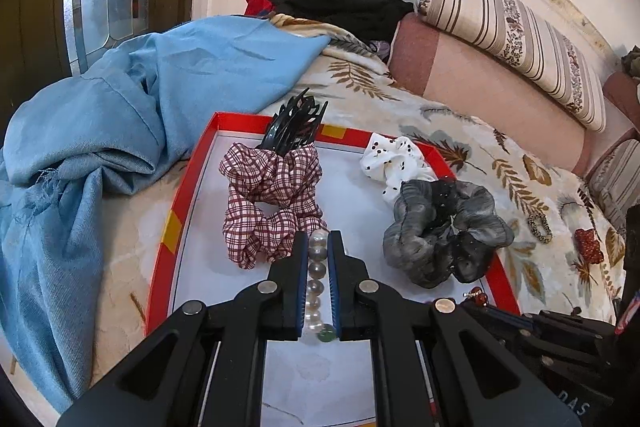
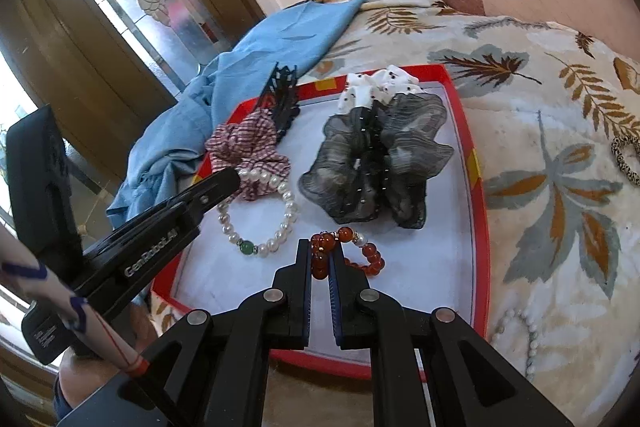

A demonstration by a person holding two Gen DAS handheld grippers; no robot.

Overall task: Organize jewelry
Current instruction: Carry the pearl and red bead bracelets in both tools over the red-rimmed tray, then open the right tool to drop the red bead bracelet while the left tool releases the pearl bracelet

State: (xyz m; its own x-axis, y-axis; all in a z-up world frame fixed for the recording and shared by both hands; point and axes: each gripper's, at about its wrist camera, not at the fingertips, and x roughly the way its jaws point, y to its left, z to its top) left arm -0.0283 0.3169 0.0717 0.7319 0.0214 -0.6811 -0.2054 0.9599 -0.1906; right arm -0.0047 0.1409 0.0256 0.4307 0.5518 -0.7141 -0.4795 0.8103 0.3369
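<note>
Your left gripper [image 1: 318, 239] points down into the red-rimmed box lid [image 1: 168, 227], jaws closed on the pearl bracelet [image 1: 316, 287], a line of beads pinched between the pads. In the right wrist view that same gripper [image 2: 236, 175] comes in from the left and holds the bracelet [image 2: 264, 215] by its top edge, the loop hanging over the white floor of the lid [image 2: 478, 187], green bead lowest. Your right gripper [image 2: 320, 247] also tilts down, jaws clamped on the red bead bracelet [image 2: 348, 255]; part of the loop sits between the pads, the rest bulges out to the right (touching the lid floor or just above it, can't tell). A striped sleeve [image 2: 60, 303] shows at lower left. Ahead of the left gripper the checked scrunchie [image 1: 272, 203] lies touching a black claw clip [image 1: 294, 129] at the far rim. To the right, a grey sheer scrunchie [image 1: 444, 231] overlaps a white dotted scrunchie [image 1: 394, 161]. The lid rests on a leaf-print bedspread [image 1: 480, 155]. A blue cloth [image 1: 120, 115] is bunched on the left, dark clothes [image 1: 340, 3] piled at the back by a striped bolster [image 1: 512, 27]. Off the lid on the bedspread: a leopard hair tie [image 1: 539, 223], a red clip [image 1: 588, 245], a loose pearl strand [image 2: 520, 335].
</note>
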